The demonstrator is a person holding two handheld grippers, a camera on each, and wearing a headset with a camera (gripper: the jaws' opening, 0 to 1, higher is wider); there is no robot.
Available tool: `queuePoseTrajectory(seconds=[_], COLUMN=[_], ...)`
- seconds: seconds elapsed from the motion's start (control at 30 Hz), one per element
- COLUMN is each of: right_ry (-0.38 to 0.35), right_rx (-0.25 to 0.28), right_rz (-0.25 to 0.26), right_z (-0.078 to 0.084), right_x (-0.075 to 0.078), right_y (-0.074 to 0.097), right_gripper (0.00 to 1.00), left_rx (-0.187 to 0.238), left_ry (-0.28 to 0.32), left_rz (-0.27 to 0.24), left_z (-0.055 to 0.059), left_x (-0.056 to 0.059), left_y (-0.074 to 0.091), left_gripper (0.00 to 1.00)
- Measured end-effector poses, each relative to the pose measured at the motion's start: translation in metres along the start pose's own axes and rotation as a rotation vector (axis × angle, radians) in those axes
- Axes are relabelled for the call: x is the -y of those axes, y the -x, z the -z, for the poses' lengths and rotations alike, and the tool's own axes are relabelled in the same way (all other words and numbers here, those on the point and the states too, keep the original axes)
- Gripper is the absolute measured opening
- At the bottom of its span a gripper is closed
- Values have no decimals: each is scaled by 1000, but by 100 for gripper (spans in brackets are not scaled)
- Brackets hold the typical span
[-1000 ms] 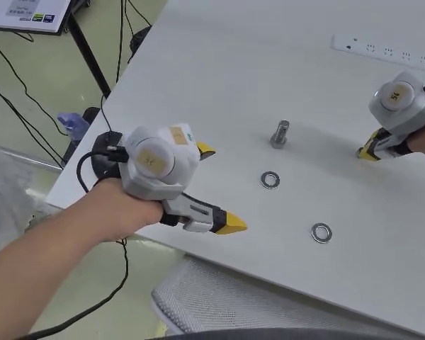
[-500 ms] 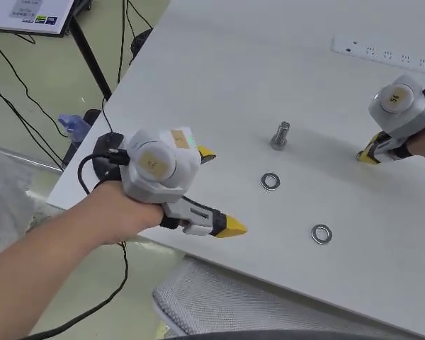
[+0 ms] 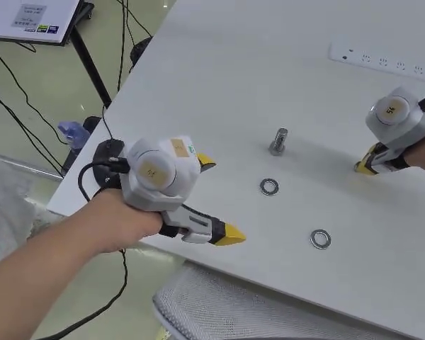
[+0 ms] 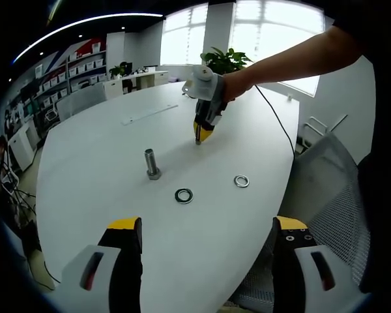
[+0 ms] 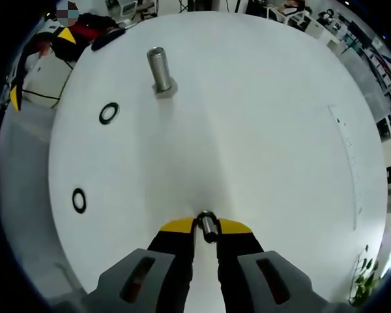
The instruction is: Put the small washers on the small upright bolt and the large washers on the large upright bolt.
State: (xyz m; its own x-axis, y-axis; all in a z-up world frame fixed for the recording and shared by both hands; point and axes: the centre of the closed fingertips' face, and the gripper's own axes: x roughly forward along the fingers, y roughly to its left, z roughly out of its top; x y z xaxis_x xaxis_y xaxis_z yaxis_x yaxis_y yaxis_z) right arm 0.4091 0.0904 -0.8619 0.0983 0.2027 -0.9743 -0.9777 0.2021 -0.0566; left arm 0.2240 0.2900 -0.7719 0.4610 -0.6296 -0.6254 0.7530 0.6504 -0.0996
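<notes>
a: how do the fingers of the left gripper (image 4: 207, 225) stand?
b: spread wide, with nothing between them, low over the near side of the table (image 4: 91, 143).
a: and the washers?
b: both lie flat, ahead of those fingers. the near washer (image 4: 183, 195) is almost on the line between them, a little toward the left finger. the far washer (image 4: 241, 180) sits further on, toward the right finger. i cannot tell which is small and which is large.
a: the bolts?
b: the large bolt (image 4: 150, 162) stands upright, shaft up, just beyond the near washer on the left finger's side. the right gripper (image 5: 207, 229) is well beyond all that. its fingers are drawn narrow on a short upright stud, which i judge to be the small bolt (image 5: 208, 220), with the tips down at the table.
a: so who picks up?
b: the left one, i'd say, since it is nearer both washers and free. a flat ring wants the fingers coming down across its rim, then a lift over the shaft top.
</notes>
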Motion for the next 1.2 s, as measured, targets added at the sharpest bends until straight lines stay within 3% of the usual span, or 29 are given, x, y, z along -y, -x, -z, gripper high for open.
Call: queuePoseTrajectory(seconds=[0.2, 0.6, 1.0, 1.2], right_ry=[4, -6, 29, 66], right_rx=[-4, 0, 4, 17], right_rz=[5, 0, 1, -7], right_z=[0, -1, -7, -17], right_x=[-2, -4, 0, -8], right_y=[1, 6, 19, 28], right_gripper=[13, 19, 23, 25], left_rx=[6, 6, 6, 25], left_ry=[-3, 2, 2, 7], left_rz=[-3, -6, -11, -13], left_z=[-5, -3, -1, -7], left_x=[0, 5, 11, 13], left_y=[2, 4, 9, 12], left_gripper=[82, 81, 81, 81])
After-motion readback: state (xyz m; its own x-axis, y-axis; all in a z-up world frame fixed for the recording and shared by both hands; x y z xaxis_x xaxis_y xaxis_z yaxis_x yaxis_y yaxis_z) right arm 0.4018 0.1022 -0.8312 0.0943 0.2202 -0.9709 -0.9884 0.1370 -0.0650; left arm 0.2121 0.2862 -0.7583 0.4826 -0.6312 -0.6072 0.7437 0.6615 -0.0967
